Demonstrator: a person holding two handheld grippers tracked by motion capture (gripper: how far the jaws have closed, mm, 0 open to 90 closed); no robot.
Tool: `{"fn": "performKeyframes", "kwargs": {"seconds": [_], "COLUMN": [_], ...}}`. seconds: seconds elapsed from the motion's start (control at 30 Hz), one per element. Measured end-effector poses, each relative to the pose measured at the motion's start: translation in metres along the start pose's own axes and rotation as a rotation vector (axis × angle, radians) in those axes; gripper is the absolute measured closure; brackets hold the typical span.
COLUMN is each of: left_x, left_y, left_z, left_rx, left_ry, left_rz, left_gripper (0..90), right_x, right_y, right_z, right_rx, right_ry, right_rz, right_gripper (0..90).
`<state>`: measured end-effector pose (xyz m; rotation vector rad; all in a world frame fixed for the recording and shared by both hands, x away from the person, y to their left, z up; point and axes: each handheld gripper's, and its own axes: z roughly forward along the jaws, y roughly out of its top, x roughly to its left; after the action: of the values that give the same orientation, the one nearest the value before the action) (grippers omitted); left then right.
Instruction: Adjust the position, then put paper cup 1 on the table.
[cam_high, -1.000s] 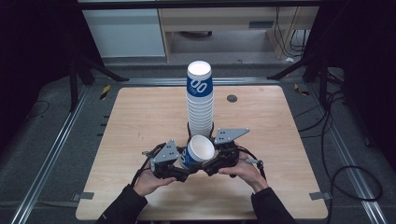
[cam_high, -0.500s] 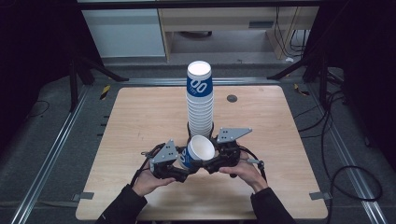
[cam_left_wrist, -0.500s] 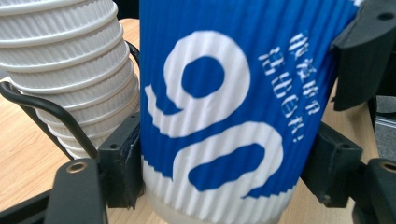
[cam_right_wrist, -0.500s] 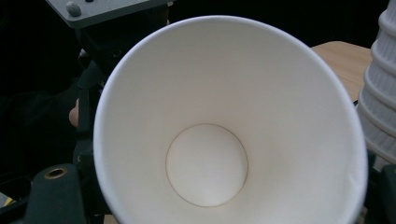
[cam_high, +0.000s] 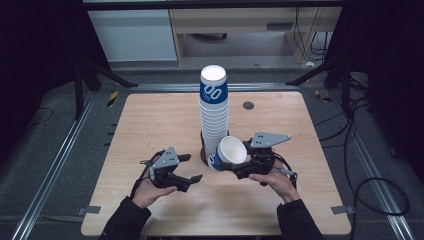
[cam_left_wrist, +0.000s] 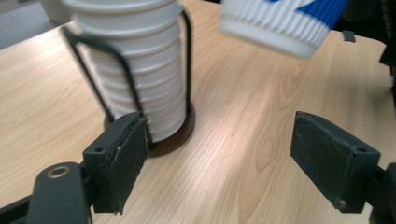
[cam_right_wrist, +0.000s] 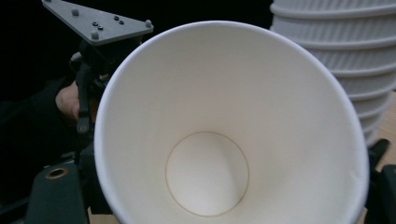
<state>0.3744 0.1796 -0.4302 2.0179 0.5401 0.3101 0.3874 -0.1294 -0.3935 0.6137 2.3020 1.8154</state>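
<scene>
the stack of cups (cam_high: 214, 112) stands in a wire holder (cam_left_wrist: 154, 126) at the middle of the tabletop (cam_high: 150, 125). a single cup (cam_high: 226, 153) lies tilted just before the stack, between the right gripper (cam_high: 239, 171) and the holder; the left gripper (cam_high: 192, 177) sits to their left.

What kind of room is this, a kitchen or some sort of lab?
Most likely a lab or recording rig, not a kitchen. A bare wooden table stands between metal floor rails, loose cables trail across the dark floor, and a person works hand-held grippers beside a stack of paper cups.
</scene>
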Motion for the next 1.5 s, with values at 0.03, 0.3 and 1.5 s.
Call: {"fn": "performKeyframes", "kwargs": {"seconds": [0.03, 0.3, 1.5], "left_x": [0.003, 0.022, 0.065], "left_y": [-0.001, -0.008, -0.032], "left_z": [-0.002, -0.018, -0.042], "left_rx": [0.002, -0.006, 0.027], "left_ry": [0.005, 0.078, 0.259], "left_rz": [-0.01, -0.093, -0.264], "left_gripper": [18.1, 16.9, 15.7], "right_x": [-0.001, -0.012, -0.081], "right_y": [0.0, -0.004, -0.027], "right_z": [-0.003, -0.026, -0.084], "right_rx": [0.001, 0.003, 0.152], "right_ry": [-0.017, -0.133, -0.765], "right_rz": [-0.001, 0.0, 0.154], "right_gripper": [19.6, 19.6, 19.3]}}
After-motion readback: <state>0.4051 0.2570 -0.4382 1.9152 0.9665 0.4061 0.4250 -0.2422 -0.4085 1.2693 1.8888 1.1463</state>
